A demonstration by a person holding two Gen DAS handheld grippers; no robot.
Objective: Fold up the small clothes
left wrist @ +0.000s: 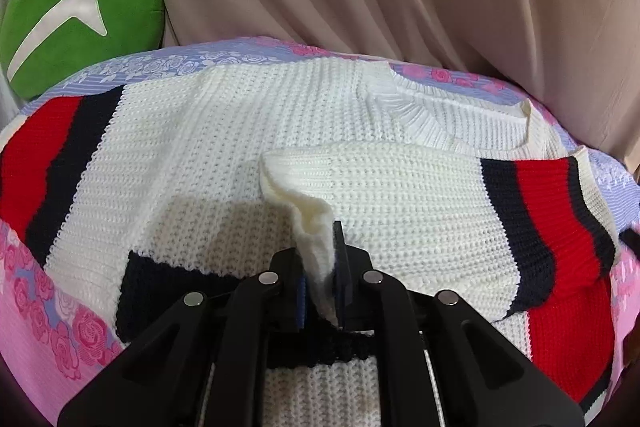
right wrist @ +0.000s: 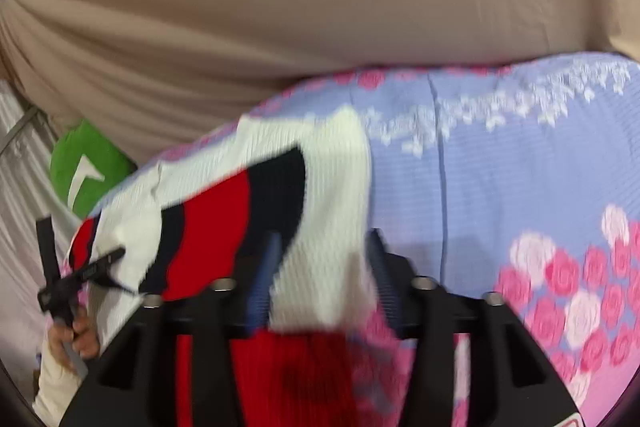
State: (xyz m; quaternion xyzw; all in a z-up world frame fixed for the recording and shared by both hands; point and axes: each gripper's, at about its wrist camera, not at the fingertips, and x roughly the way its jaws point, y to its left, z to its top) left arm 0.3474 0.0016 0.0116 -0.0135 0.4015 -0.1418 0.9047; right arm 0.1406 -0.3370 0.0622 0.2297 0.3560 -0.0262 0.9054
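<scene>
My left gripper [left wrist: 320,259] is clamped on the sweater [left wrist: 224,155]; right jaws apart around its hem. Next I close, then fold.

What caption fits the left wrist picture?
Left gripper pinches a white fold of the striped sweater on a rose-print bedsheet.

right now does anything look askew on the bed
The white knit sweater with red and navy stripes lies bunched, not flat. Its white fold is pinched up in the left gripper. The rose-patterned bedspread looks smooth.
</scene>
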